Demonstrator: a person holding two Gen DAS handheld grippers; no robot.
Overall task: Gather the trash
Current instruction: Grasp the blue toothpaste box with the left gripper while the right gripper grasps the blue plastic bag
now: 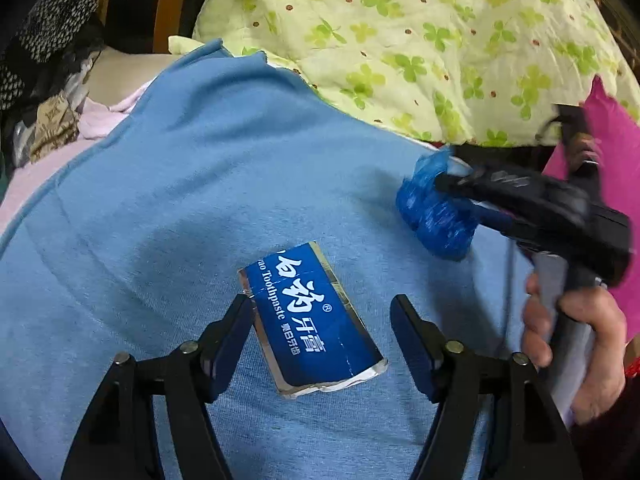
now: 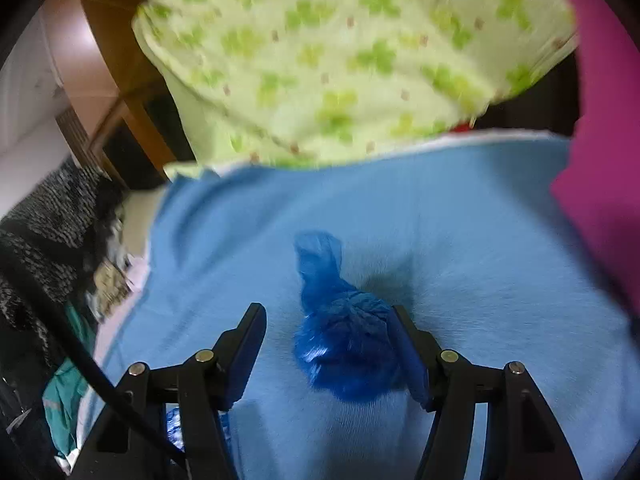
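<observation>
A flattened blue toothpaste box [image 1: 316,320] with white lettering lies on the light blue blanket [image 1: 160,200]. My left gripper [image 1: 322,316] is open around the box: the left finger is at the box's edge and the right finger stands clear of it. A crumpled blue plastic bag [image 2: 344,348] lies further right on the same blanket [image 2: 480,240]. My right gripper [image 2: 326,320] is open around the bag, which leans on the right pad, with a gap to the left pad. The left wrist view also shows the bag [image 1: 432,216] and a hand [image 1: 572,340] holding the right gripper.
A pale green clover-print quilt [image 1: 440,40] is bunched along the blanket's far edge. A magenta cloth [image 2: 600,160] hangs at the right. Dark patterned clothes [image 1: 48,60] are piled at the left, with wooden furniture [image 1: 168,0] behind them.
</observation>
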